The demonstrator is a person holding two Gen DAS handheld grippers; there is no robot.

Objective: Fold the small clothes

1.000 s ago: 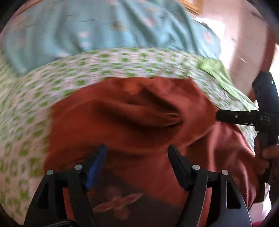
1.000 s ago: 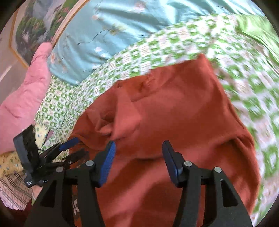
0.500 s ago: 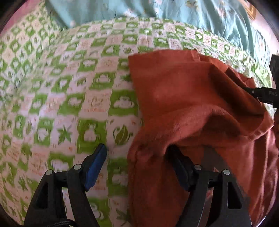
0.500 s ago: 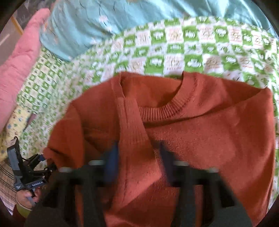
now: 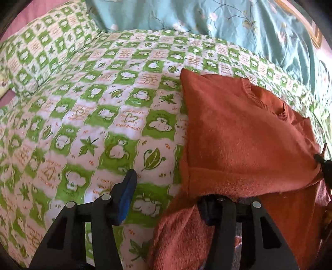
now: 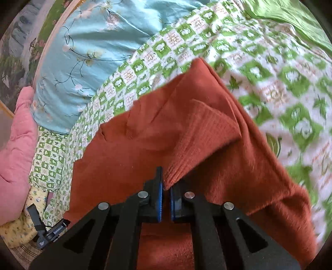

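A rust-orange knit sweater (image 5: 238,135) lies on a green-and-white patterned bed cover (image 5: 93,108). In the left wrist view my left gripper (image 5: 168,197) is open; its left finger is over the cover, its right finger is hidden under the sweater's raised left edge. In the right wrist view my right gripper (image 6: 166,195) is shut on the ribbed cuff of a sweater sleeve (image 6: 199,145) and holds it up over the sweater body (image 6: 116,166).
A light blue floral pillow (image 6: 91,47) lies at the far edge of the bed. A pink cushion (image 6: 14,145) sits at the left. A bright green cloth (image 6: 290,18) lies far right. The left gripper's handle (image 6: 45,230) shows low left.
My right gripper has closed on the sleeve cuff and lifted it. My left gripper has moved left, to the sweater's left edge, still open.
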